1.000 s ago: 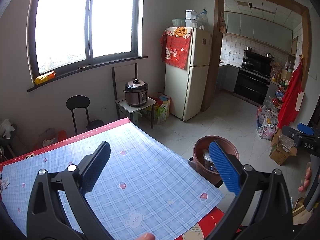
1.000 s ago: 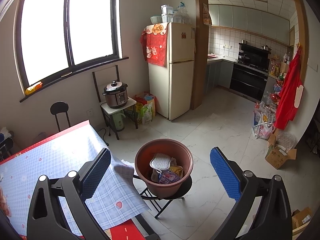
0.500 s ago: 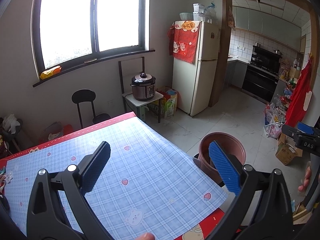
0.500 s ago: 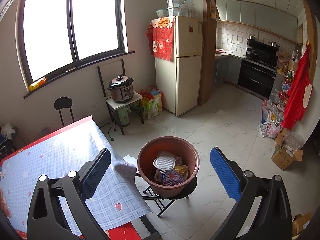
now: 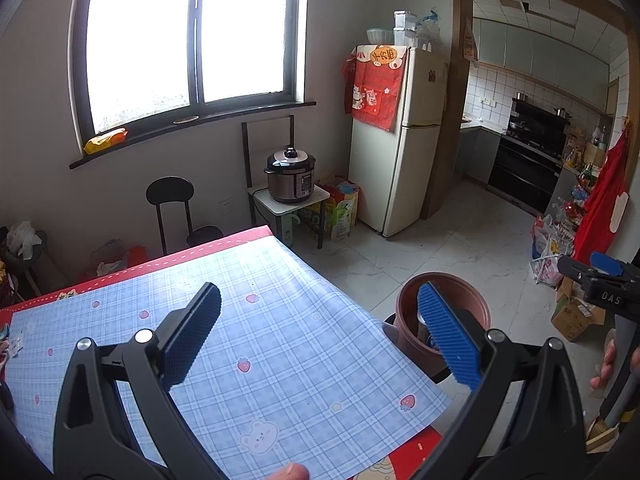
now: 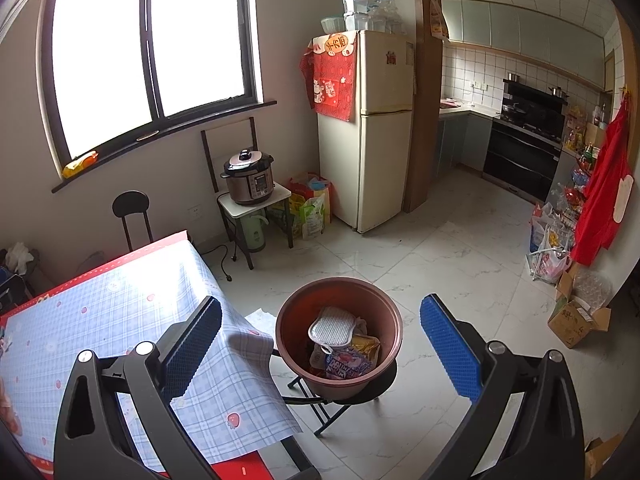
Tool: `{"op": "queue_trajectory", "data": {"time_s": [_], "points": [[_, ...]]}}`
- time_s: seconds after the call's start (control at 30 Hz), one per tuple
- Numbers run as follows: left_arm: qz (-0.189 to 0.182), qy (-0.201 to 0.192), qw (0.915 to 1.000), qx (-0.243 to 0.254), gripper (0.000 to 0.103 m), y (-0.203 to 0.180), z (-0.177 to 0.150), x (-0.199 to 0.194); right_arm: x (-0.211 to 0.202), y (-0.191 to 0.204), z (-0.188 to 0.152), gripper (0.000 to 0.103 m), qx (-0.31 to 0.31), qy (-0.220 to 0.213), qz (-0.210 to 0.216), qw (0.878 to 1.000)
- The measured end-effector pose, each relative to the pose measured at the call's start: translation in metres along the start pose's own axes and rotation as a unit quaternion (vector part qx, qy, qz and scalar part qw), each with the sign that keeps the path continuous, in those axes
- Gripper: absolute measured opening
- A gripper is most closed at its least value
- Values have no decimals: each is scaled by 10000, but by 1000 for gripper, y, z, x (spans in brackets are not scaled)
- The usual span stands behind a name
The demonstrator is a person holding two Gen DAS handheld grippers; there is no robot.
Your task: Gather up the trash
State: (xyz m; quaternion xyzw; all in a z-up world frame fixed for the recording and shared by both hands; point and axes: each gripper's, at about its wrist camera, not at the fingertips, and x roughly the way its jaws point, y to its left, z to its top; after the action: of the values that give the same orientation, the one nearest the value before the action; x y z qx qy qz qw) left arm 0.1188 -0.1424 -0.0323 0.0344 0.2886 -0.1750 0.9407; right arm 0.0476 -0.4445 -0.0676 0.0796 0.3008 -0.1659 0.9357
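A brown round bin [image 6: 339, 332] stands on a small black folding stand beside the table's corner. Inside it lie a white mesh pad [image 6: 332, 330] and several colourful wrappers [image 6: 347, 362]. My right gripper [image 6: 320, 344] hovers above and in front of the bin, open and empty. In the left wrist view the same bin [image 5: 444, 312] sits past the table's right edge, partly hidden by a blue pad. My left gripper [image 5: 320, 340] is open and empty above the blue checked tablecloth [image 5: 260, 344]. The other gripper's tip [image 5: 600, 276] shows at the far right.
A cream fridge [image 6: 372, 128] stands at the back wall, with a pressure cooker [image 6: 248, 178] on a small side table and a black chair [image 6: 132, 216] under the window. Bags and a cardboard box [image 6: 576, 316] line the right wall. White tiled floor [image 6: 460, 272] lies beyond the bin.
Both views have drifted a little back and up, so the bin and the table sit slightly lower and farther right. Both grippers stay open and empty.
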Motion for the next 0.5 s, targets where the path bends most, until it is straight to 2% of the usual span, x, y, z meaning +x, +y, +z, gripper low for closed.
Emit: {"op": "queue_trajectory", "data": {"time_s": [0.07,0.5], "points": [[58,-35,10000,-69,98,0,0,-2,0,-1,0,98,0,11,-21,10000],[424,-100,9984,366,97,-8,-1,-6,-3,5,3,98,-91,47,-99,9999]]}}
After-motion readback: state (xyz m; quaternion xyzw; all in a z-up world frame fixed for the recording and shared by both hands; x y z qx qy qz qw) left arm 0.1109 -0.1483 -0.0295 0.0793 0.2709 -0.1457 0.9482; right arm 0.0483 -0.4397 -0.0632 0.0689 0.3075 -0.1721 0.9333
